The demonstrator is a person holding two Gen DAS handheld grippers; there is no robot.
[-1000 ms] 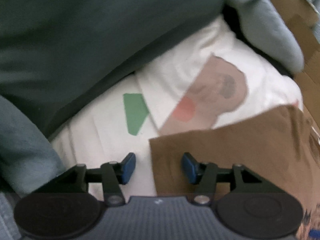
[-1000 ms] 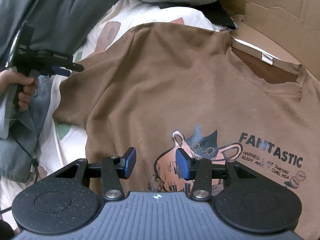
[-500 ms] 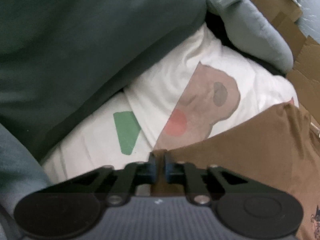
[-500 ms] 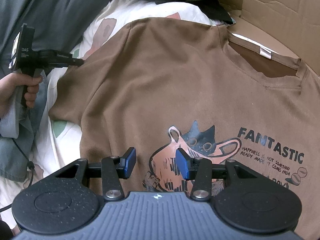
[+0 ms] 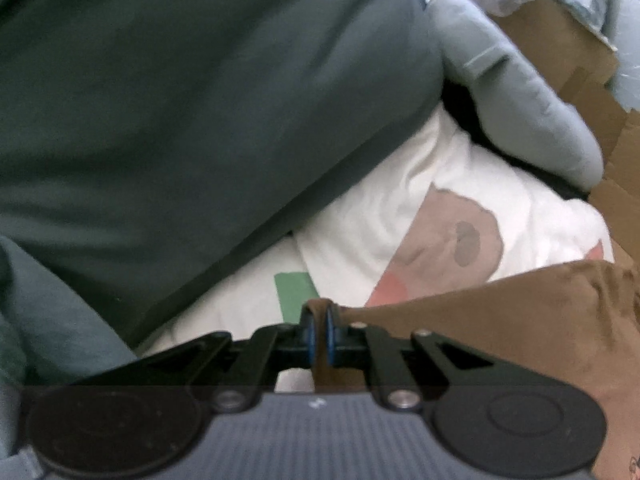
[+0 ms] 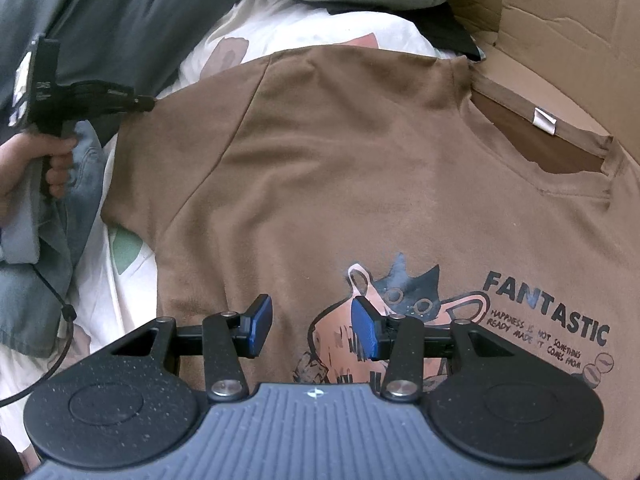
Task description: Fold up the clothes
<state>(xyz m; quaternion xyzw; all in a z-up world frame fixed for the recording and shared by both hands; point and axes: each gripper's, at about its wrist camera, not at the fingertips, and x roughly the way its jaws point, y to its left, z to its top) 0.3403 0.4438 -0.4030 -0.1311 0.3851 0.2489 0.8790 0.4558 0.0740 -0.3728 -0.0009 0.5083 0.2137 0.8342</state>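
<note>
Left tongs, apart a second ago, now pinch the brown T-shirt sleeve; right tongs stay apart.

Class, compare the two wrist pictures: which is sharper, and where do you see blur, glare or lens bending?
Left wrist view: soft and blurred, glare blown white at the top edge, brown T-shirt smeared. Right wrist view: sharper, the shirt's FANTASTIC print readable; fisheye curves the cardboard box and darkens the corners.

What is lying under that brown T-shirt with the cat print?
The brown T-shirt lies on a white sheet with coloured patches, visible past its edges. Whatever sits beneath the shirt's middle is covered.
</note>
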